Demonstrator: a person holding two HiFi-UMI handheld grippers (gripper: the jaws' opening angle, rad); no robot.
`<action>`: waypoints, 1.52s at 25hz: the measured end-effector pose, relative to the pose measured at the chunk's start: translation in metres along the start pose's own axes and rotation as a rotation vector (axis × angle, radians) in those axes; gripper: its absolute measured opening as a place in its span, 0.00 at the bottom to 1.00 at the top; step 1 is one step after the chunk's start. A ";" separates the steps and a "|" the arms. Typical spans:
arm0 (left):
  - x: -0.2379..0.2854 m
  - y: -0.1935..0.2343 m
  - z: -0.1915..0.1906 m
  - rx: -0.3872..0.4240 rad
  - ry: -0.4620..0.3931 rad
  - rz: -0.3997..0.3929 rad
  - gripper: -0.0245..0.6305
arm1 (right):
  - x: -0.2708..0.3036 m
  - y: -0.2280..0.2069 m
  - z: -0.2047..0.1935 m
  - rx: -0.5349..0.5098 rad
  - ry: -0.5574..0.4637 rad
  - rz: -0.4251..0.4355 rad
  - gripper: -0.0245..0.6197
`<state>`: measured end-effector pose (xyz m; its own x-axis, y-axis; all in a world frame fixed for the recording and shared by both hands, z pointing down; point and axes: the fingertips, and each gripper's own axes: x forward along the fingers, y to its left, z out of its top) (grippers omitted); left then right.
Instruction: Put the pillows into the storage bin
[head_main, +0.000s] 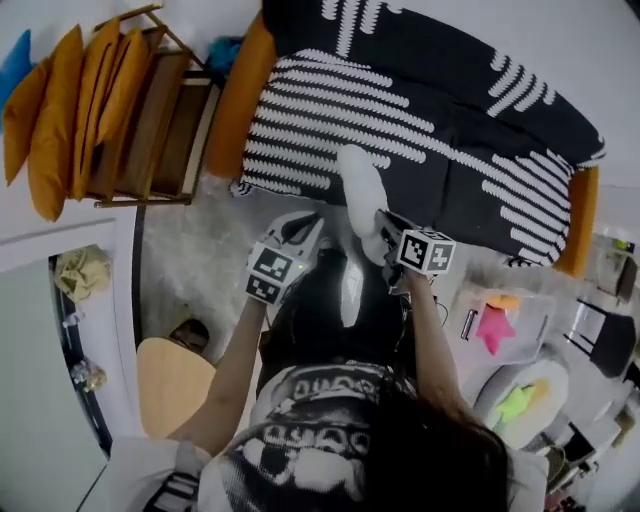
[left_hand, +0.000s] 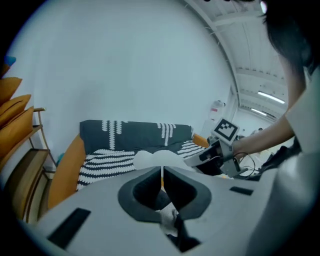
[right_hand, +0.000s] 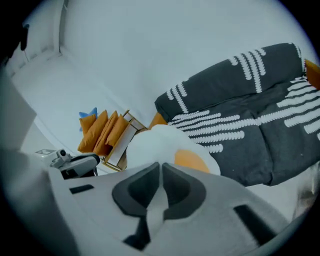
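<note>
Against the wall stands the striped sofa (head_main: 450, 150), with a rack (head_main: 165, 130) of orange pillows (head_main: 70, 110) off its left end and a clear bin (head_main: 535, 320) holding a pink star pillow (head_main: 493, 328) on the floor near its right end. At the sofa's front edge a white egg pillow (head_main: 362, 195) is held up, the left gripper (left_hand: 162, 172) and the right gripper (right_hand: 160, 172) each clamped on its edge.

Both bare forearms are out in front of the body, the left forearm (head_main: 235, 365) and the right forearm (head_main: 428, 335) angling in toward each other. The left gripper (left_hand: 162, 172), grey plastic with a black-and-white marker cube, tips downward. Its jaws are pinched on the edge of the white fried-egg fabric pillow (right_hand: 155, 145). The right gripper (right_hand: 161, 170), close beside it, has its jaws clamped on the same white cloth.
</note>
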<state>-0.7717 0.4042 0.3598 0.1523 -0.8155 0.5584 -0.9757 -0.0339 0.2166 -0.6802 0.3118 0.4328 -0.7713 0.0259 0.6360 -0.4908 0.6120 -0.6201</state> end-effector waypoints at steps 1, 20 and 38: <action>0.006 -0.012 0.003 0.015 0.000 -0.027 0.06 | -0.014 -0.006 -0.002 0.011 -0.020 -0.017 0.07; 0.123 -0.428 0.047 0.442 -0.002 -0.578 0.06 | -0.390 -0.244 -0.171 0.344 -0.402 -0.382 0.07; 0.149 -0.703 -0.019 0.674 0.147 -0.826 0.06 | -0.711 -0.457 -0.349 0.458 -0.607 -0.831 0.36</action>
<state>-0.0605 0.3178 0.3057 0.7776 -0.3186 0.5421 -0.4416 -0.8904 0.1102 0.2338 0.2894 0.4249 -0.1440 -0.7200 0.6788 -0.9504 -0.0905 -0.2977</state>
